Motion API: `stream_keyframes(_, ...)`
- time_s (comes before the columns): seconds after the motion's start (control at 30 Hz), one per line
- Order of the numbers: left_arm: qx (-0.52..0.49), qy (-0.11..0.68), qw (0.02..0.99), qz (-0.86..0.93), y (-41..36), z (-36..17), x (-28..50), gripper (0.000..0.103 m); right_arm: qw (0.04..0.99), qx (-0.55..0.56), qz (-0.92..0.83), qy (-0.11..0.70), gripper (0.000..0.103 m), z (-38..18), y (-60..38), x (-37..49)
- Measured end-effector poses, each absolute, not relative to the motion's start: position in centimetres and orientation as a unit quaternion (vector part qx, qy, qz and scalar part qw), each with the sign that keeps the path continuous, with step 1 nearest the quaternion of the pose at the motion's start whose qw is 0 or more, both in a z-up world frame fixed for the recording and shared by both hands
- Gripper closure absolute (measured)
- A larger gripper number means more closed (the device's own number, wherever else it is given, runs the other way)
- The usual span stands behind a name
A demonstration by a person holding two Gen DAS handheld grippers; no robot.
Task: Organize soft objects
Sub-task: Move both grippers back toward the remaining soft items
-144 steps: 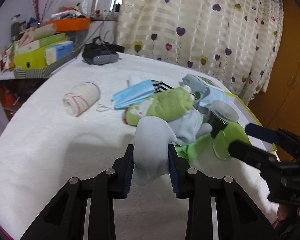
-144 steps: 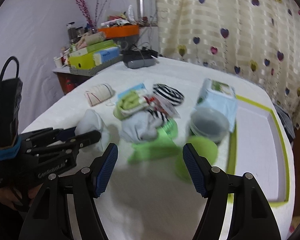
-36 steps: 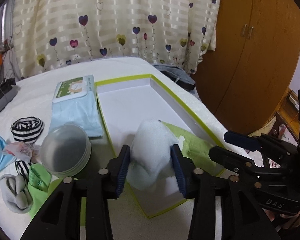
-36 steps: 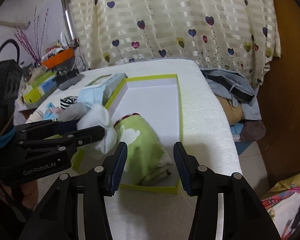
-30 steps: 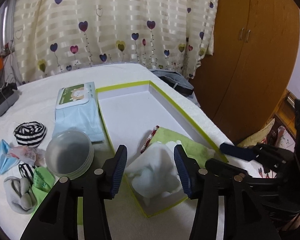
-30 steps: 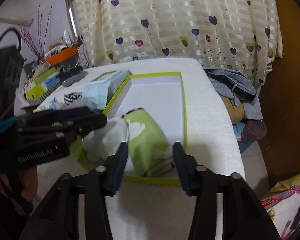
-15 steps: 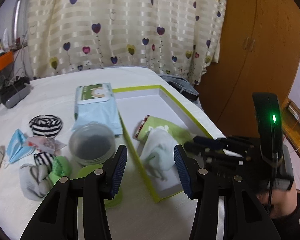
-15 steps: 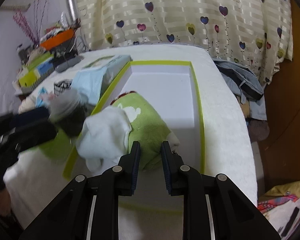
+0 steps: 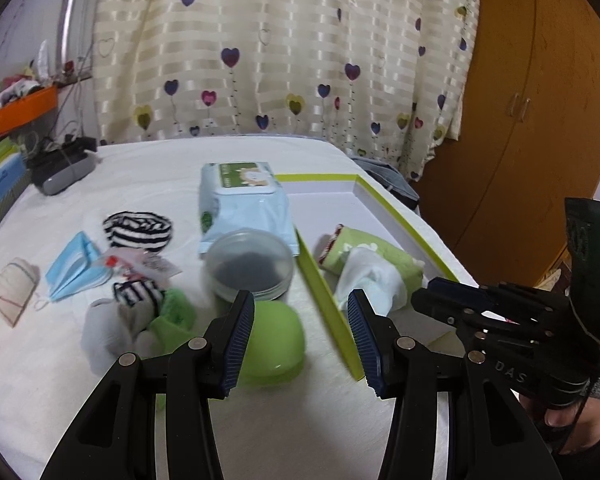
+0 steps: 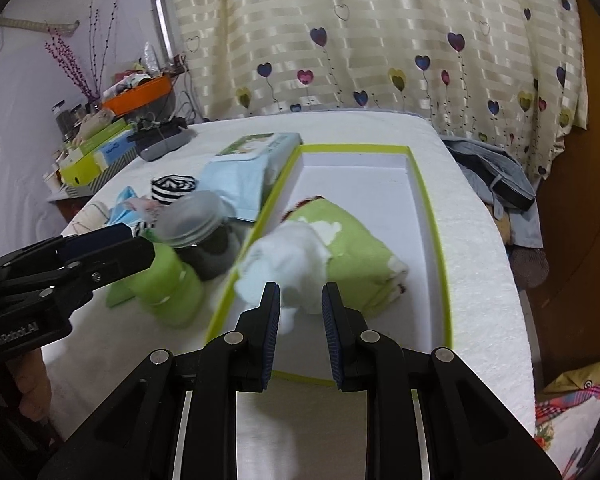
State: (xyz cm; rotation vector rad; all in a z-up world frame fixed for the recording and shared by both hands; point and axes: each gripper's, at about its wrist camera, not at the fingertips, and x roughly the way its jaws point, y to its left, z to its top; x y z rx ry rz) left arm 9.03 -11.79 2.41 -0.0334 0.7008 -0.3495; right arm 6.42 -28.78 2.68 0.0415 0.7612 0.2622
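Note:
A white sock [image 10: 288, 260] lies crumpled in the near corner of the green-edged white tray [image 10: 360, 176], against a rolled green towel [image 10: 352, 248]. My right gripper [image 10: 300, 300] hovers just in front of the sock. Its jaws stand narrowly apart and a bit of sock shows through the gap, with no pad visibly pressing on it. My left gripper [image 9: 300, 320] is open and empty over the bed, left of the tray wall [image 9: 324, 312]. There, a grey sock [image 9: 100, 324], a green sock [image 9: 172, 312] and a striped sock [image 9: 138, 232] lie loose.
A clear jar [image 9: 248, 264] and its green lid [image 9: 272, 340] sit just left of the tray, with a wipes pack [image 9: 244, 200] behind. A blue face mask [image 9: 74, 264] and a bandage roll [image 9: 10, 292] lie far left. Clothes [image 10: 496, 176] hang off the bed's right edge.
My left gripper let the white sock go in the tray and drew back to the left. The right gripper's jaws narrowed and it backed off from the green towel.

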Motion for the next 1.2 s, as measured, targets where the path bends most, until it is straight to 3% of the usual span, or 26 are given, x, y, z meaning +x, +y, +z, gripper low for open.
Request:
stream_keyframes(0.03, -0.018, 0.340, 0.925, -0.167, -11.4, 2.4, 8.8, 0.055, 0.921, 0.019, 0.129, 0.368, 0.077, 2.8, -28.5, 6.2)
stream_keyframes(0.1, -0.021, 0.337, 0.927, -0.161, -10.5, 2.5, 8.4, 0.055, 0.922, 0.019, 0.134, 0.363, 0.061, 3.1, -28.0, 5.7)
stream_keyframes(0.17, -0.023, 0.335, 0.930, -0.153, -9.8, 2.6, 7.9, 0.055, 0.924, 0.020, 0.142, 0.355, 0.057, 3.5, -27.2, 5.1)
stream_keyframes(1.2, -0.075, 0.327, 0.939, -0.074, 0.7, 0.8, 4.3, 0.054, 0.921, -0.032, 0.224, 0.318, 0.054, 4.8, -18.7, 1.6)
